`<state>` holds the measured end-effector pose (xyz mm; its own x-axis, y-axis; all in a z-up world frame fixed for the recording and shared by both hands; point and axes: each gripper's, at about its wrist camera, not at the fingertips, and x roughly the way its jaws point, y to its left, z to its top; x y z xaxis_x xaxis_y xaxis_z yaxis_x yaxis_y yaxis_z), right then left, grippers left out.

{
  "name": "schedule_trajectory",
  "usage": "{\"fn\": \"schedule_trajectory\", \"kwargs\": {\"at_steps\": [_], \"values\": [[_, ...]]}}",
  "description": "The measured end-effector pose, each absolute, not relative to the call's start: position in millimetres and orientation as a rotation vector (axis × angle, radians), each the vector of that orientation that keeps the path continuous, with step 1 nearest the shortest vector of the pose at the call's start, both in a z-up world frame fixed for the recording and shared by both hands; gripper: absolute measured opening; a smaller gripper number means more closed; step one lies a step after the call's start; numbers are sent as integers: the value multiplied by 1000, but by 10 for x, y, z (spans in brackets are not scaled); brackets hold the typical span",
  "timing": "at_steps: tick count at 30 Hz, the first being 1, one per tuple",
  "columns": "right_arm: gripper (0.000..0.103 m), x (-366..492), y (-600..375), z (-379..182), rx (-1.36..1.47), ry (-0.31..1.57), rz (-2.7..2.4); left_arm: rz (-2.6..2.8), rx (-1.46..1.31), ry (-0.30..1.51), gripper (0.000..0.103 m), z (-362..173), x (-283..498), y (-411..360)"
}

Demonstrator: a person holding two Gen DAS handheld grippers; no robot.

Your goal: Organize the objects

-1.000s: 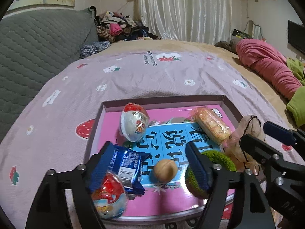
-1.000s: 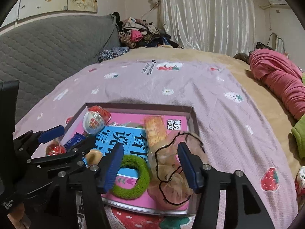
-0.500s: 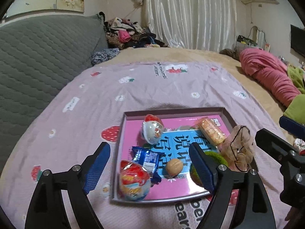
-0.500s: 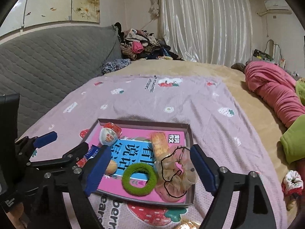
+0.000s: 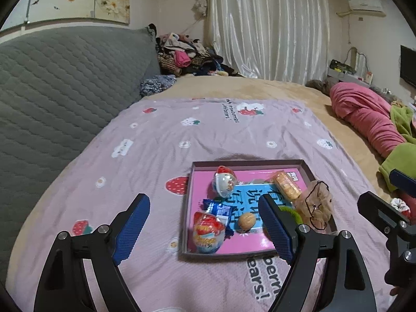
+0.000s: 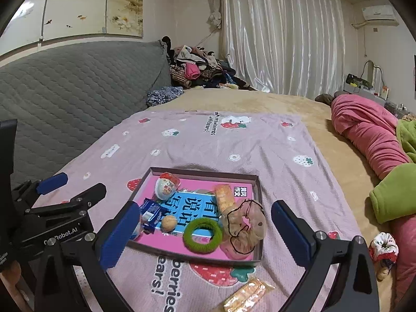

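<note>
A shallow box (image 5: 187,208) (image 6: 256,234) with a pink and blue floor lies on the purple strawberry blanket. In it are two surprise eggs (image 5: 225,185) (image 5: 208,231), a blue snack packet (image 5: 219,212), a walnut (image 5: 246,222) (image 6: 169,223), an orange cracker pack (image 5: 286,187) (image 6: 224,197), a green hair ring (image 6: 202,236) and a beige scrunchie (image 6: 245,225). My left gripper (image 5: 205,230) is open and empty, in front of the box. My right gripper (image 6: 205,236) is open and empty, held back above the box's near edge.
A second cracker pack (image 6: 247,295) lies on the blanket in front of the box. A red and white scrunchie (image 6: 384,245) lies to the right. A grey quilted headboard (image 5: 65,91) stands left. Pink (image 5: 364,119) and green bedding (image 6: 395,195) is piled on the right.
Both grippers have pulled back and up from the box. The left one has let go of the blue packet and egg, which now lie in the box's near left corner.
</note>
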<state>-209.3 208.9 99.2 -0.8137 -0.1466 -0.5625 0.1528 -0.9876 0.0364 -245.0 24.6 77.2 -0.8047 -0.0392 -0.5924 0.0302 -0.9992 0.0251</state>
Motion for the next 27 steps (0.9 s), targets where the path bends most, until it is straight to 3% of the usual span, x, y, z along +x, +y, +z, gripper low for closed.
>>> {"fn": "schedule_trajectory", "kwargs": {"at_steps": [27], "values": [[102,-1325,2069,1129,898,33,-2833,-2941,948,-48,86,927,-1566,202]]}}
